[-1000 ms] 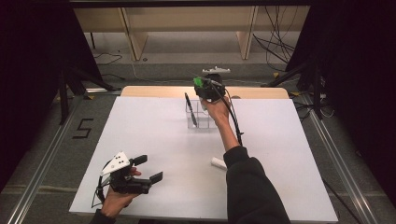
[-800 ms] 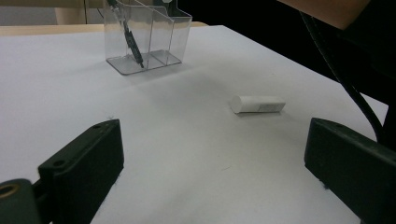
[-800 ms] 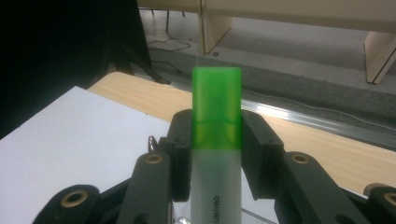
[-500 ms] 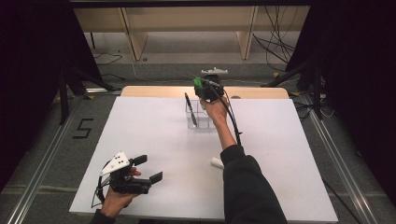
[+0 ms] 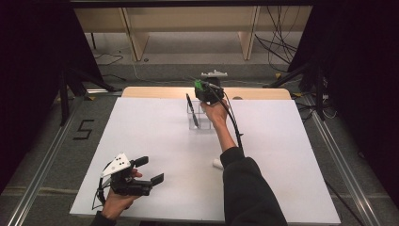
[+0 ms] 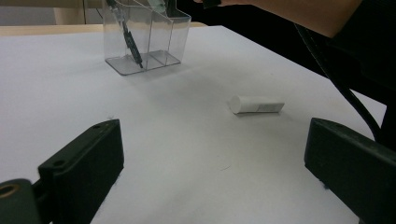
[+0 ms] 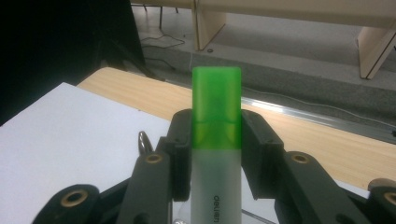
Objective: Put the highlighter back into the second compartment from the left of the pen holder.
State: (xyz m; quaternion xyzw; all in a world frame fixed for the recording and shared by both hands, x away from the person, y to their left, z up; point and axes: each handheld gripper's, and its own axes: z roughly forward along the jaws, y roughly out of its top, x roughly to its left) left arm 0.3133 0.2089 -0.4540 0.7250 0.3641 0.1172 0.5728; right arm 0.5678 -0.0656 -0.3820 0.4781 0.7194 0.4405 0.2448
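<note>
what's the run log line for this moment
right gripper: shut on highlighter, above organizer | left gripper: open, idle | white cylinder: on table

- "5" [image 5: 84, 129], dark digit marked on the grey floor left of the worktop [image 5: 291, 155], high view.
- "deli" printed lengthwise on the pale barrel of the green-capped highlighter [image 7: 217, 177], right gripper view.

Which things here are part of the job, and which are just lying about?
In the job: green-capped highlighter in the right gripper; clear organizer; black pen inside it.
Lying about: white cylinder; open left gripper, idle.
</note>
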